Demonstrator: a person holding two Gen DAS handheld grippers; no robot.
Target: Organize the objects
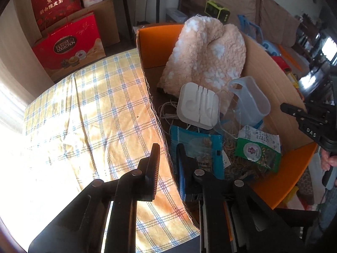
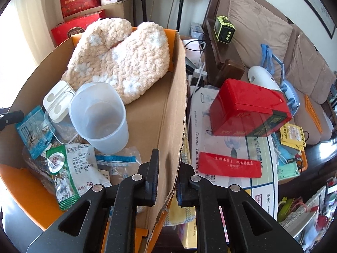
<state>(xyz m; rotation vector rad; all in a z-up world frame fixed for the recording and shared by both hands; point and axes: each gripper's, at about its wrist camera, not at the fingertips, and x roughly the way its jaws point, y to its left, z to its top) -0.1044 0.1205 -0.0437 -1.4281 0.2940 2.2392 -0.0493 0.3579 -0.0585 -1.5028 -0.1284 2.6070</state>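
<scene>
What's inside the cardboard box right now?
Inside the cardboard box: fluffy slippers, plastic measuring cup, white earphone case, snack packets. Anything beneath them is hidden.

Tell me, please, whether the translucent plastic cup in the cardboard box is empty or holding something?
Empty: the right wrist view looks into the translucent cup and shows only its bare bottom.

Checked tablecloth (image 1: 88,105), red gift boxes (image 1: 69,46), sofa (image 2: 263,27).

Hard daylight from nine o'clock, blown-out glare on the checked cloth (image 1: 88,109), fisheye-bent, dark-vignetted edges
</scene>
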